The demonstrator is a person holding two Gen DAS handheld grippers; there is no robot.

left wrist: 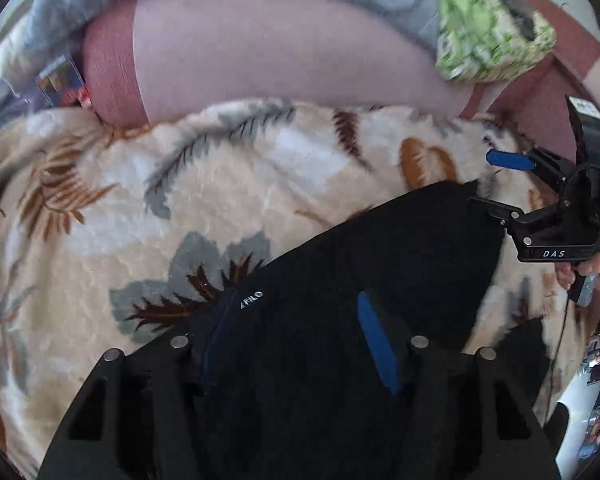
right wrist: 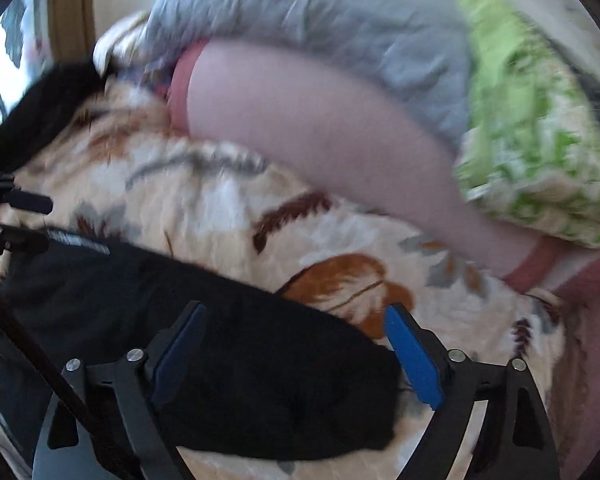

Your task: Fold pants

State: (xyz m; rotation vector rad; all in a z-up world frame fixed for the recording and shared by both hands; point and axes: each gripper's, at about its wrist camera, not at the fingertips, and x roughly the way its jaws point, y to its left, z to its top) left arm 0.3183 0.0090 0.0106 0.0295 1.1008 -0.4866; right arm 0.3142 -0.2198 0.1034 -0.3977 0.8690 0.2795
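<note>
Straddling the black fleece pants (right wrist: pixel 260 380), the right gripper (right wrist: pixel 296 356) stands wide open. The left gripper (left wrist: pixel 296 344) also has cloth between its jaws; whether it pinches, I cannot tell. Pinch both edges evenly before lifting off the leaf-print plush blanket (left wrist: pixel 100 200). One pair of pants, two grippers, one blanket.

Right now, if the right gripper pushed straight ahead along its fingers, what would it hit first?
Most likely the black pants, whose edge lies between the open right gripper fingers, on the floral blanket. Depth is unclear.
</note>
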